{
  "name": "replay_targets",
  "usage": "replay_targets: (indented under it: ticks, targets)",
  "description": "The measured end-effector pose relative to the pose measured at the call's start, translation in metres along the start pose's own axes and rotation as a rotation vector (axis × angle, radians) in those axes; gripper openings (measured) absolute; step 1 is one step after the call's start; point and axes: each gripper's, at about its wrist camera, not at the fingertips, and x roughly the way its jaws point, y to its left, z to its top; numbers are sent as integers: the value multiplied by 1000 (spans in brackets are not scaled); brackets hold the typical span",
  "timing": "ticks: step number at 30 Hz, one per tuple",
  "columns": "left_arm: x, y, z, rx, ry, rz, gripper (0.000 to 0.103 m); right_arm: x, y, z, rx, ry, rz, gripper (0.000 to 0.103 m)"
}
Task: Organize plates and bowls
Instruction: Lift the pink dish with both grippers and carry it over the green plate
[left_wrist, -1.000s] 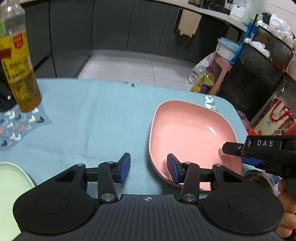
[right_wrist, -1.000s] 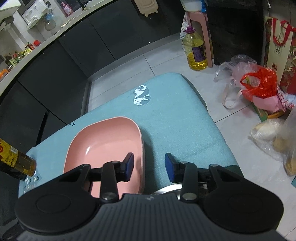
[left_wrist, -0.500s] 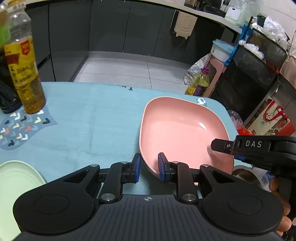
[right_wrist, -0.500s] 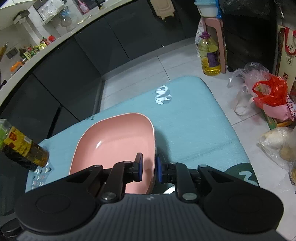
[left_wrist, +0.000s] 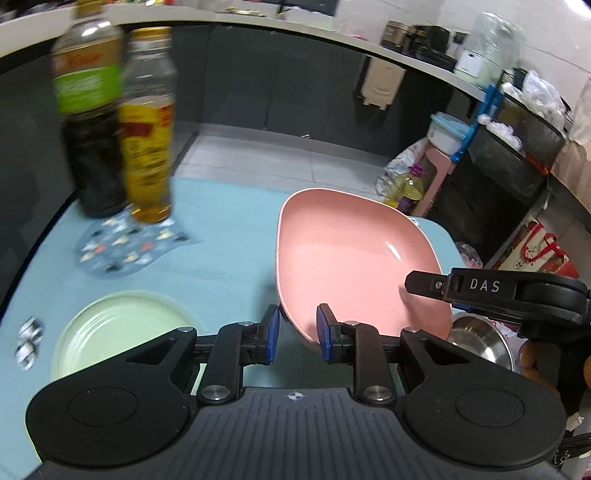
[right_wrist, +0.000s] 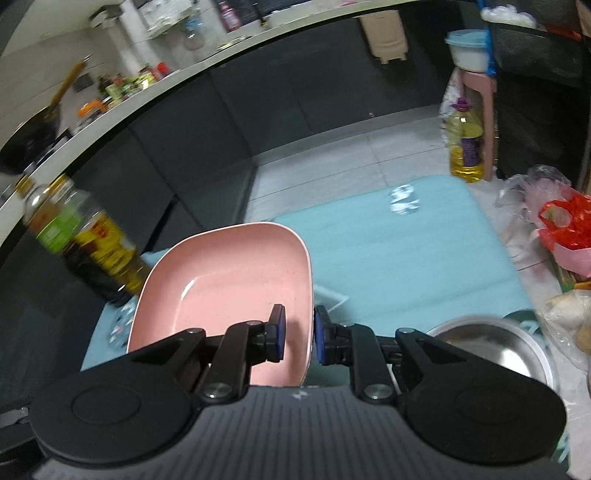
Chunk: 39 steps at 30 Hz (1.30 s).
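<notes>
Above the blue-covered table (left_wrist: 229, 236), the pink plate (left_wrist: 343, 258) is gripped on two edges. The left hand-held gripper (left_wrist: 295, 334) has its blue pads closed on the plate's near rim; its jaws have just been closing onto that rim. The right hand-held gripper (right_wrist: 298, 334) pinches the plate's right rim, nearly fully closed. A pale green plate (left_wrist: 122, 332) lies on the table to the left, a steel bowl (right_wrist: 491, 347) to the right. Two bottles (left_wrist: 147, 129) stand at the far left.
</notes>
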Motion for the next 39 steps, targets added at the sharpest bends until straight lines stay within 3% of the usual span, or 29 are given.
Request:
replay_targets:
  ticks: [14,23,39]
  targets:
    - [-47,72,-33,-105,-22,48,22,4,69,-24,-146,67,70,7]
    - [-53,108,-52,-123,-23,79,23,23,104,-48,-188,148,61,7]
    - [-50,153,-67,-189,-4,94,26,43,148,-72,-264,213,32,7]
